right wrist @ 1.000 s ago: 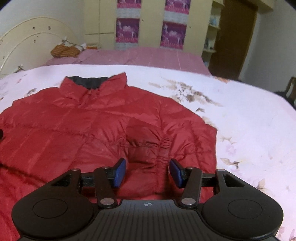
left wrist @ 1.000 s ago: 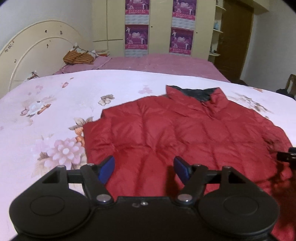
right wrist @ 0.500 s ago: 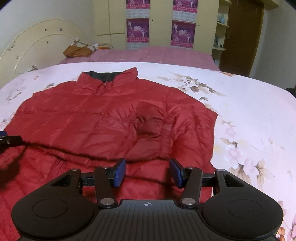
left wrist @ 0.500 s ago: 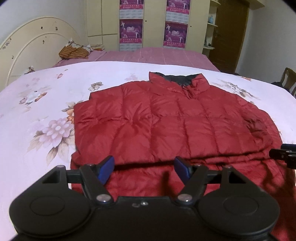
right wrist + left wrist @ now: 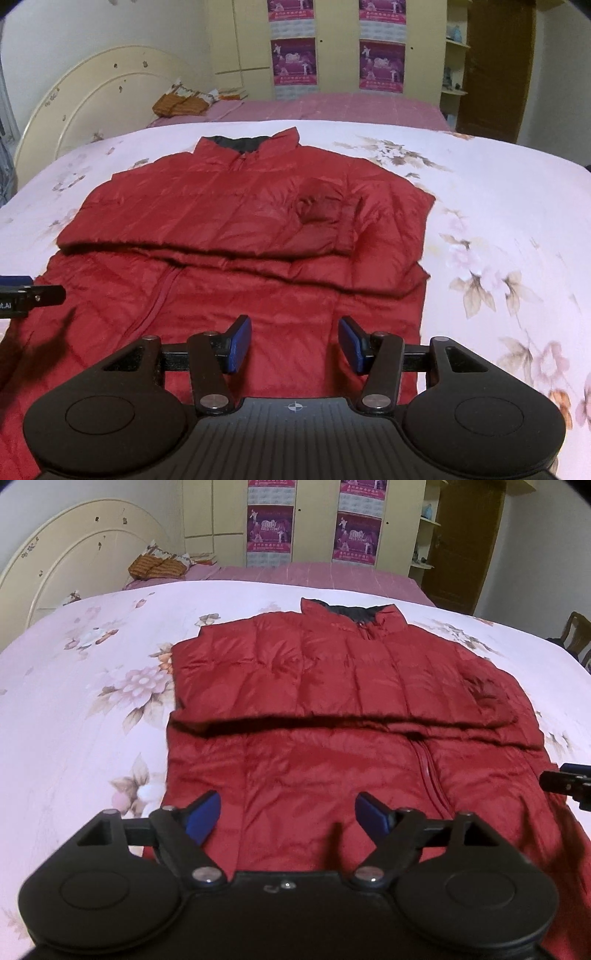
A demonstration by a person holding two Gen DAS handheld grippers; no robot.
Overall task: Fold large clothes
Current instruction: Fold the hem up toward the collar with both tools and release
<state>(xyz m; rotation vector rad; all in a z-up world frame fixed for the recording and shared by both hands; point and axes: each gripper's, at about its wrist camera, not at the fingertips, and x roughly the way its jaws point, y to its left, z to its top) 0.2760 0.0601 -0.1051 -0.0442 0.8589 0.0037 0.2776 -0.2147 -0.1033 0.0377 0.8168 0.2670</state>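
Both grippers have drawn back from the red puffer jacket (image 5: 332, 709), so more of it shows than a second ago, and my left gripper (image 5: 288, 814) has just been opening its jaws; its blue fingers (image 5: 202, 815) now stand wide with nothing between them, only glossy quilted fabric beyond.

On the left I see a cream arched headboard (image 5: 74, 554) and the pale floral bedsheet (image 5: 74, 720), soft and slightly wrinkled. The jacket lies flat at the middle of the bed, zipper up, collar away from me with its dark lining showing. Its sleeves are folded across the chest in a puffy horizontal band, casting a shadow on the smoother lower half.

My right gripper (image 5: 294, 343) hovers over the jacket's hem, its fingers (image 5: 351, 343) apart at a moderate gap and empty. Further right the sheet carries faded flower prints, and a dark wooden door (image 5: 495, 66) stands beyond.
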